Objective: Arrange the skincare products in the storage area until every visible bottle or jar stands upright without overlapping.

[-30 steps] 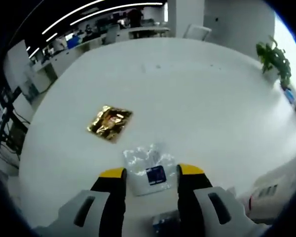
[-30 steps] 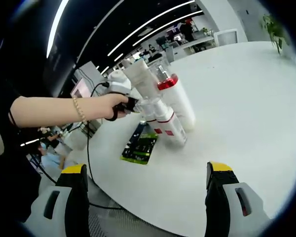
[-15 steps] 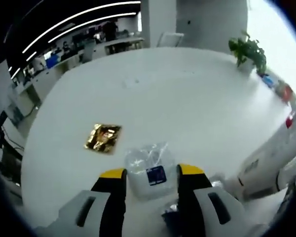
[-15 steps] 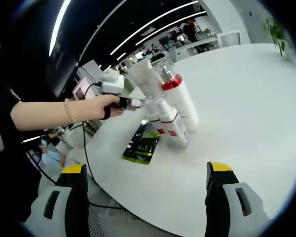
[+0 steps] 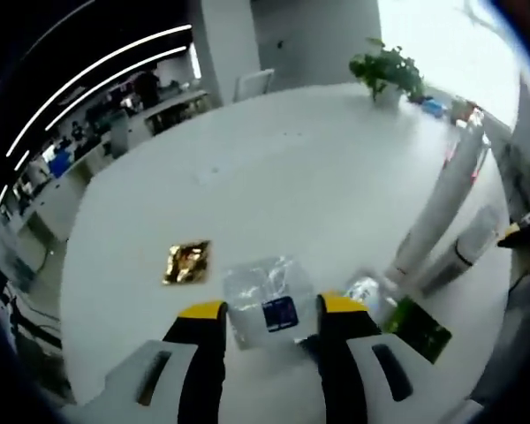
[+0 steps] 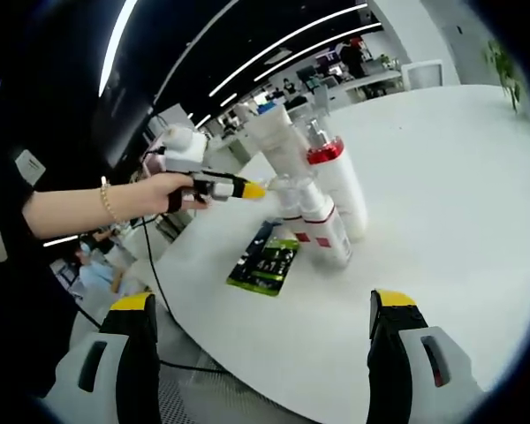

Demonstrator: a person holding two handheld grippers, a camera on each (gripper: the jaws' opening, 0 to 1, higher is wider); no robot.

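My left gripper (image 5: 272,309) clamps a clear crinkled plastic pouch with a dark blue label (image 5: 267,305) above the round white table (image 5: 274,177), with a gold foil sachet (image 5: 187,261) lying to its left. My right gripper (image 6: 261,314) has its jaws wide apart, holding nothing, facing a cluster of white skincare bottles with red bands (image 6: 322,199) beside a green and black flat packet (image 6: 265,265)

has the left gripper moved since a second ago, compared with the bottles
Yes. In the right gripper view the left gripper has drawn back from the bottles, toward the table edge on the person's side.
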